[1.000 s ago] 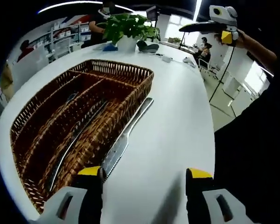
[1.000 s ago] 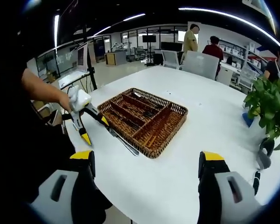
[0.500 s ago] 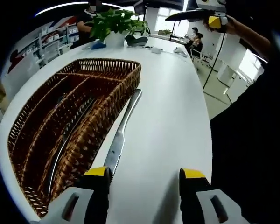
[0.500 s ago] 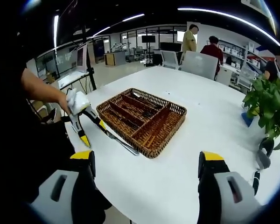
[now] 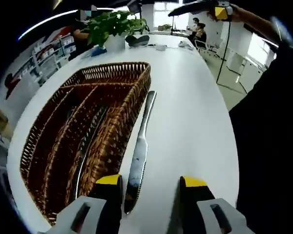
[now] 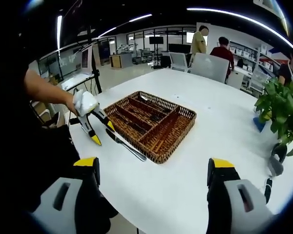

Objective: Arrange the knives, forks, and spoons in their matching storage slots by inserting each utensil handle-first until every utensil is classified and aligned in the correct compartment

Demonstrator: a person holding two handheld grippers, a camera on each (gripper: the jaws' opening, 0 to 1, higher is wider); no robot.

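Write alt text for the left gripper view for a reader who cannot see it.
A table knife lies on the white table along the outside of a wicker cutlery basket, its blade tip between the open yellow-tipped jaws of the left gripper. Utensils lie in the basket's long slots, and a potted plant stands beyond it.

Open-plan office or lab space. Long white desk [image 6: 224,122] with potted plant [image 6: 283,109] at far end. Ceiling strip lights [image 6: 234,12], glass partition walls [image 6: 136,46], monitor [image 6: 155,40], grey chairs [image 6: 210,66], shelving with boxes [image 6: 256,61]. People [image 6: 200,41] standing in background. More desks and seated person [image 5: 201,33] near windows.
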